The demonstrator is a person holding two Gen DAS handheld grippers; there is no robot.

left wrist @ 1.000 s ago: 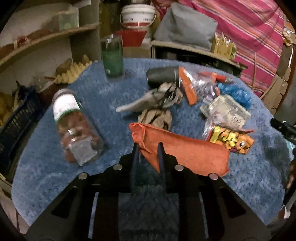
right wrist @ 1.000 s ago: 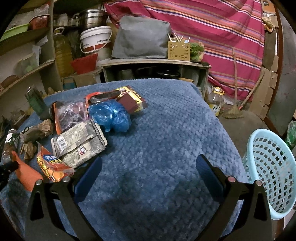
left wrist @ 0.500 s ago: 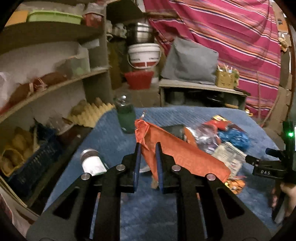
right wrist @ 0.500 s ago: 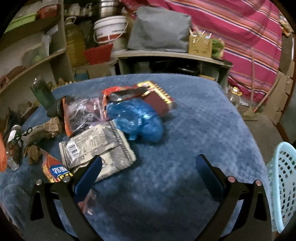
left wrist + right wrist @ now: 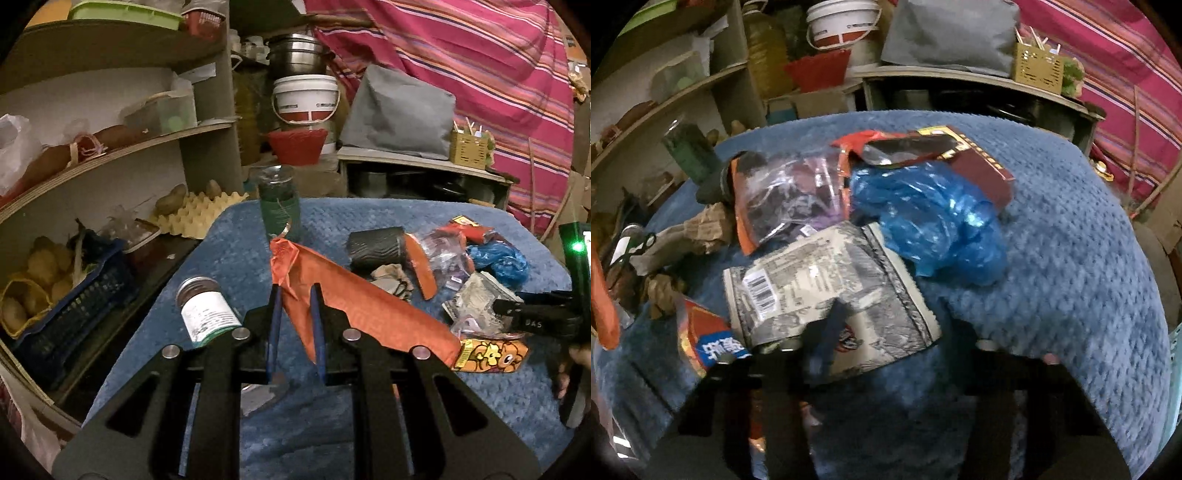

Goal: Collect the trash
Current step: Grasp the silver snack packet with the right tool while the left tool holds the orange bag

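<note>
Pinching one orange wrapper (image 5: 354, 306), the left gripper (image 5: 295, 295) is holding it clear of the blue blanket (image 5: 236, 251). One right gripper (image 5: 886, 325), jaws just closing, is blurring over one grey printed packet (image 5: 827, 280); grip unclear. One blue bag (image 5: 931, 221) is lying beside it, mid-blanket.

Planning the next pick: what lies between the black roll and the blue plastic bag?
In the left wrist view, a clear orange-edged packet lies between the black roll and blue plastic bag.

A cluttered home storeroom — pantry-like. Left of the claw, shelves (image 5: 122, 147) hold potatoes (image 5: 40, 266) and an egg tray (image 5: 192, 218). Ahead — buckets (image 5: 304, 98), pots (image 5: 295, 59).
</note>
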